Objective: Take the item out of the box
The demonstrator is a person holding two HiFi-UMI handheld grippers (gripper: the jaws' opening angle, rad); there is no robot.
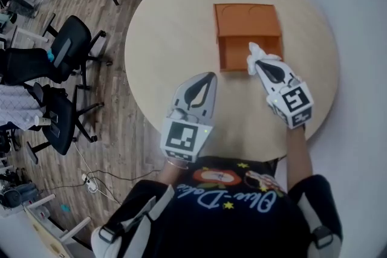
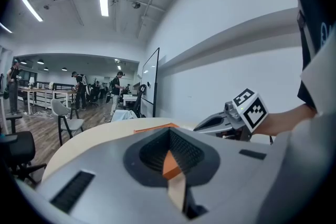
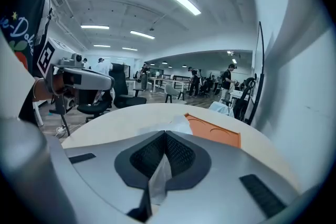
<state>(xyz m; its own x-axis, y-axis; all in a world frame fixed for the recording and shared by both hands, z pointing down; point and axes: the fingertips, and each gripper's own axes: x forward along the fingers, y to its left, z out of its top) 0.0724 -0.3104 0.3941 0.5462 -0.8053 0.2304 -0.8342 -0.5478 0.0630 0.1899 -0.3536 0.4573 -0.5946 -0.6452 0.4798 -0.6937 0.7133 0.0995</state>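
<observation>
An orange box (image 1: 245, 24) is seen on the round table (image 1: 169, 27), in the upper middle of the head view. Its far part is a flat panel stamped with two round shapes; its near part is an open compartment with low walls. A crumpled white item (image 1: 259, 52) is held at the right front corner of that compartment, over its front wall. The item is clamped between the closed jaws of the right gripper (image 1: 256, 63), and in the right gripper view a strip of the pale material is seen pinched between them. The left gripper (image 1: 209, 77) is held over bare table below and left of the box, apart from it, its jaws brought together on nothing. Black office chairs (image 1: 66, 51) are seen at the left edge.
</observation>
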